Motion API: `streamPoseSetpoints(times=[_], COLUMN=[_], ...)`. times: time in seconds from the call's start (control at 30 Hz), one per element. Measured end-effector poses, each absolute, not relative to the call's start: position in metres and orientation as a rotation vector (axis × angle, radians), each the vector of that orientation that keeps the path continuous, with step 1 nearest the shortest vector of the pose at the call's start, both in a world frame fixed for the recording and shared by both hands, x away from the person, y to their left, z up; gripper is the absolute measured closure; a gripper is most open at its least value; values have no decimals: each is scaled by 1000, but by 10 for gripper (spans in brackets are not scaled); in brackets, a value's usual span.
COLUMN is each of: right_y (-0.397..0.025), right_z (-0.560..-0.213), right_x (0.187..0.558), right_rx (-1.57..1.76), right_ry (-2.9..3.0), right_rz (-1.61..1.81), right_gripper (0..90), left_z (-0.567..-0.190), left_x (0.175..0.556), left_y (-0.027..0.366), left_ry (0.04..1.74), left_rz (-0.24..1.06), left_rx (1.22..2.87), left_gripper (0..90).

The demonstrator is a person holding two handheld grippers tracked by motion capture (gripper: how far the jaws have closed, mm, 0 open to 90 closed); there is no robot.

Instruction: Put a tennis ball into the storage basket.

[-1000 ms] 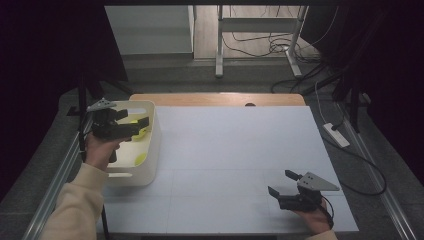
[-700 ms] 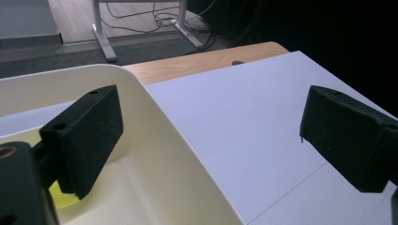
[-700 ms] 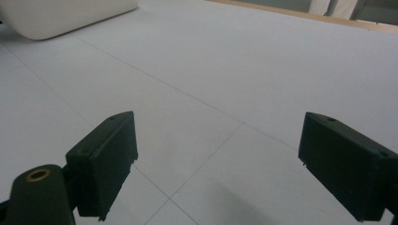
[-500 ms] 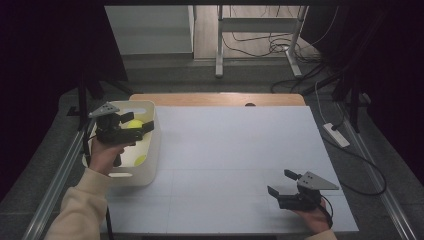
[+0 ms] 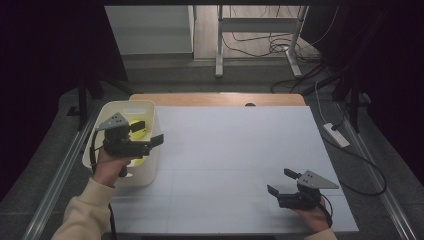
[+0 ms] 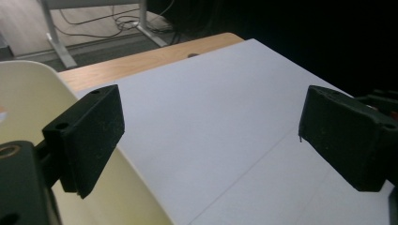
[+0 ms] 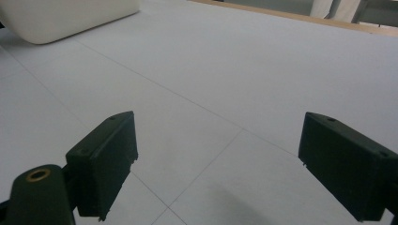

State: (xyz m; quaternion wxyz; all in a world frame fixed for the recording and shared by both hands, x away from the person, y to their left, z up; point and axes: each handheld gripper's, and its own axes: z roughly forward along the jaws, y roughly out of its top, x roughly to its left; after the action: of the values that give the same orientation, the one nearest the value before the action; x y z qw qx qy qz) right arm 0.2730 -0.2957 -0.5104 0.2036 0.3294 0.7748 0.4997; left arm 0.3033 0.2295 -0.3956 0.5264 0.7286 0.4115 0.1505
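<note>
Two grippers in play, and we log the left one first. Left gripper [image 5: 150, 132] has shifted since half a second ago: then it sat over the middle of the white bin [image 5: 106, 115], now it hangs at the bin's right rim with its jaws pointing out over the white surface [image 5: 240, 150]. A second ago it was deeper over the bin, so we read a steady drift rightward. Jaws spread wide, nothing between them; the left gripper view confirms it, with bare surface in the gap and the bin's cream wall [image 6: 28, 93] low on the left, under the left jaw. Yellow-green items [image 5: 137, 131] lie inside the bin, just behind and below the jaws, partly hidden by the gripper; we cannot tell what they are. They are not gripped and not touching the jaws as far as we can see.

Middle of the surface is plain white with faint seam lines.

Right gripper [image 5: 282, 182] sits low near the front right corner, same spot as in both earlier frames. Jaws spread, nothing held; the right gripper view shows bare surface between them and the bin [image 7: 65, 16] far off at top left, well apart from this gripper.
</note>
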Motion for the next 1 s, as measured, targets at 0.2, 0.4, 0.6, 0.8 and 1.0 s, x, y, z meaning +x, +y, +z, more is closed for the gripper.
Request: streamPoseSetpoints(times=[0.2, 0.4, 0.6, 0.8, 1.0], right_y=[-296, -295, -294, -294, -294], right_z=[-510, -511, -511, -511, -509], right_x=[274, 274, 274, 273, 270], right_rx=[922, 920, 917, 912, 908], right_ry=[2160, 2159, 2166, 2163, 2159], right_rz=[1388, 1387, 1375, 1372, 1363], right_gripper=[119, 119, 120, 119, 119], left_z=[-400, -408, -413, -417, -422], left_x=[290, 279, 271, 262, 245], left_y=[225, 220, 214, 204, 191], left_ry=[936, 896, 854, 829, 778], left_rz=[350, 325, 316, 327, 310], left_rx=[1755, 1762, 1772, 1767, 1771], left_gripper=[84, 95, 96, 118, 117])
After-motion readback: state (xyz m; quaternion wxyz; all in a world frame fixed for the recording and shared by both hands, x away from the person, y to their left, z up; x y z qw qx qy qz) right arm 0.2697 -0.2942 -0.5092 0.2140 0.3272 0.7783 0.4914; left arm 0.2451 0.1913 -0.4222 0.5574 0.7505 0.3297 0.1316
